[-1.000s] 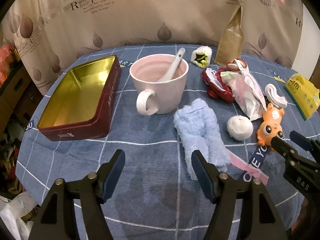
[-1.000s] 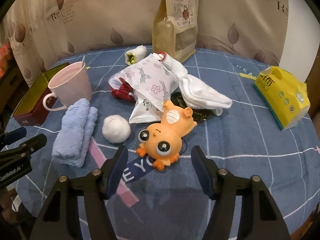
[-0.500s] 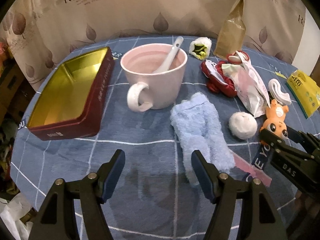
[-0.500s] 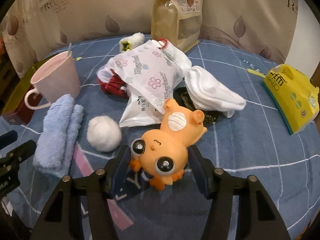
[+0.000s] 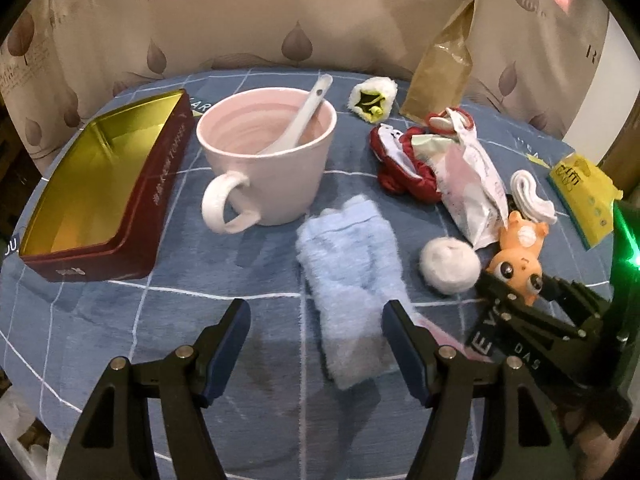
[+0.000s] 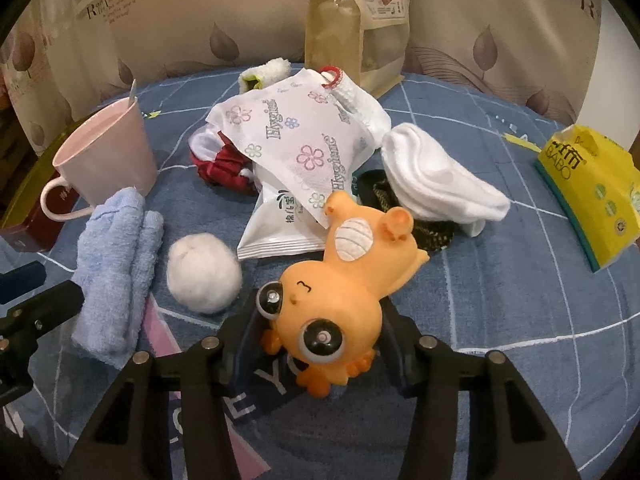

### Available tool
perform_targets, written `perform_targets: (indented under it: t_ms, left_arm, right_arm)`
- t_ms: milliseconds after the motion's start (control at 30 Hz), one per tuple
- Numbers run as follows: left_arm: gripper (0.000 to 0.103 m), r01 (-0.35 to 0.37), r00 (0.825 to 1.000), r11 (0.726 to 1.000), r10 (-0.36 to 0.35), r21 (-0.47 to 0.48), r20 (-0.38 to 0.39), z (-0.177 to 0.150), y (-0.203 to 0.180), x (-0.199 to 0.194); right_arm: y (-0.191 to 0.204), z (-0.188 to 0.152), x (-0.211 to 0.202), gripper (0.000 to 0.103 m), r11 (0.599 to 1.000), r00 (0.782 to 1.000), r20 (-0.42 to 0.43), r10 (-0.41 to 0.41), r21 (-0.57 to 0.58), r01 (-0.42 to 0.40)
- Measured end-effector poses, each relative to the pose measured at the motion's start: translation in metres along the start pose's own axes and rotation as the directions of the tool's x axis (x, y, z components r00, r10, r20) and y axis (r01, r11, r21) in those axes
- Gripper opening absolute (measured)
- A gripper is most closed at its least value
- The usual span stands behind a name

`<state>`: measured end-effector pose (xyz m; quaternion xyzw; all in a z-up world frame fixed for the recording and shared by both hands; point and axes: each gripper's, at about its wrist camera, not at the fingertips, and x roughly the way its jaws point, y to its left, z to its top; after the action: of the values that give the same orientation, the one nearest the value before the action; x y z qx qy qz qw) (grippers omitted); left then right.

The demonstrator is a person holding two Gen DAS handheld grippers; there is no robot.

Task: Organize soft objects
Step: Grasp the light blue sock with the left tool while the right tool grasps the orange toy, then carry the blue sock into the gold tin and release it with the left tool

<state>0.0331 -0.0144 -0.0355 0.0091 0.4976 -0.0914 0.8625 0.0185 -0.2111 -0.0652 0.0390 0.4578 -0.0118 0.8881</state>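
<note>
An orange squishy animal toy (image 6: 340,292) lies on its back on the blue cloth; my right gripper (image 6: 320,320) has its fingers around the toy's head, closed against its sides. The toy also shows in the left wrist view (image 5: 518,254). My left gripper (image 5: 316,332) is open and empty, with the near end of a folded light-blue towel (image 5: 352,280) between its fingertips. A white fluffy ball (image 5: 450,266) lies beside the towel. A red-and-gold tin box (image 5: 100,184) stands open at the left.
A pink mug (image 5: 268,160) with a white spoon stands behind the towel. A tissue packet (image 6: 304,160), red cloth (image 5: 404,164), white socks (image 6: 436,180), a brown paper bag (image 6: 356,20) and a yellow tissue pack (image 6: 592,192) crowd the right.
My right gripper moved forward around the orange toy and closed on its head. My left gripper moved forward toward the blue towel and stayed open.
</note>
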Motion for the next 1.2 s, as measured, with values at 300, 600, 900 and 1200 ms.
perform_targets:
  t_ms: [300,600,900,1200]
  left_arm:
    - [0.07,-0.001,1.0,0.998,0.001,0.06,-0.007,0.006,-0.017,0.009]
    - [0.07,-0.013,0.998,0.995,0.019,0.095,-0.058,0.013,-0.025,0.041]
    - [0.045,0.031,0.997,0.992,-0.023,0.118,-0.073,0.012,-0.026,0.049]
    - [0.033,0.07,0.996,0.987,-0.062,0.144,-0.061,0.014,-0.028,0.028]
  right_arm:
    - [-0.009,-0.002,-0.005,0.048,0.999,1.0,-0.001,0.022,0.032,-0.022]
    - [-0.017,-0.006,-0.011,0.048,0.999,1.0,0.003,0.021,0.044,-0.021]
    - [-0.017,-0.007,-0.008,0.049,0.998,0.999,-0.009,0.037,0.043,-0.037]
    - [-0.017,-0.007,-0.009,0.049,0.998,0.999,-0.009,0.036,0.042,-0.035]
